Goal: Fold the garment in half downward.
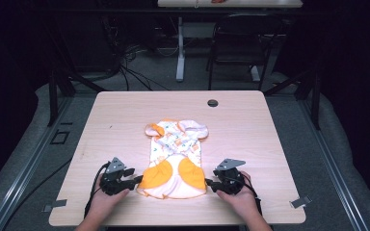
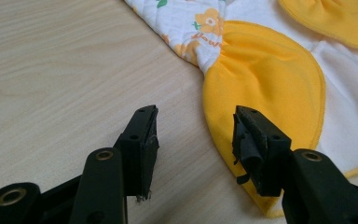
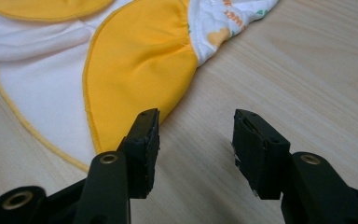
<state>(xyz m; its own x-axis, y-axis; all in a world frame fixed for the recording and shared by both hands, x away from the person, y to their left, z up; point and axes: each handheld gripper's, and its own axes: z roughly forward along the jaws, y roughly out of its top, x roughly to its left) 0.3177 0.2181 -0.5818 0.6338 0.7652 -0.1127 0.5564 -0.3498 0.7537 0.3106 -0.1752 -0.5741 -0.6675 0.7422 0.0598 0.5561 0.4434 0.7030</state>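
Item on my bench: one baby garment [image 1: 176, 161], white with flower print and orange panels, lying flat at centre of the wooden table [image 1: 250, 125], lower middle of the high view. My left gripper [image 1: 134, 181], lower left of the garment, jaws spread wide, nothing held, one jaw over the orange edge. My right gripper [image 1: 210, 184], lower right, jaws likewise wide and empty, just beside the hem.

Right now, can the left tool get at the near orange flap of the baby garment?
Probably yes. The left tool is open beside the orange flap, which lies flat on the table with nothing between them.
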